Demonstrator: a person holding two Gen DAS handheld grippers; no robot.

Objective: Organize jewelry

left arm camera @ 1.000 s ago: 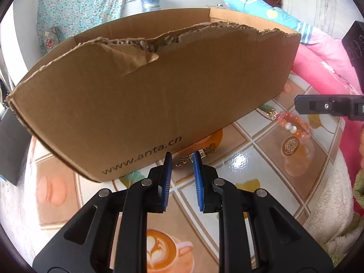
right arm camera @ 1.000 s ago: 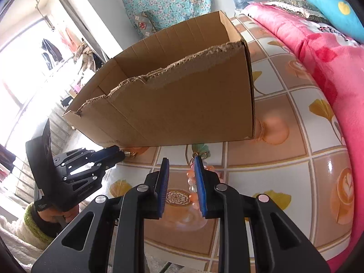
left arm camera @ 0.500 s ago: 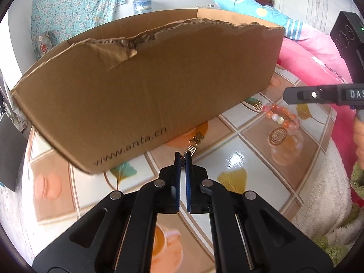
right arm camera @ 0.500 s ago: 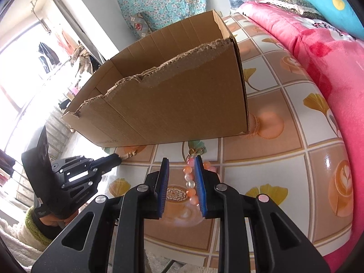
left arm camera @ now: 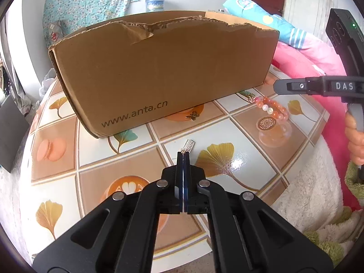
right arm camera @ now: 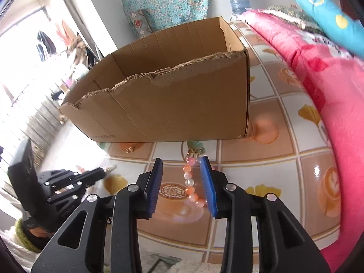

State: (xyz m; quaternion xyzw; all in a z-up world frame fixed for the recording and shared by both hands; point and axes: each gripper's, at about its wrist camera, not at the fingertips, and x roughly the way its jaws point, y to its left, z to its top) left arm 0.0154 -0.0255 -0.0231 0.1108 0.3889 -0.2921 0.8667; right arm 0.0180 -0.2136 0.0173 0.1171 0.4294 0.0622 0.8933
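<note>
The left gripper (left arm camera: 183, 157) has its jaws closed on the fine chain of a small silver earring (left arm camera: 188, 146), whose charm lies on the tiled tabletop (left arm camera: 238, 159) in front of the cardboard box (left arm camera: 163, 72). The right gripper (right arm camera: 182, 182) hangs over the orange bead bracelet (right arm camera: 190, 182), its jaws opening with the beads between them, untouched. A small gold butterfly charm (left arm camera: 193, 116) lies at the foot of the box.
</note>
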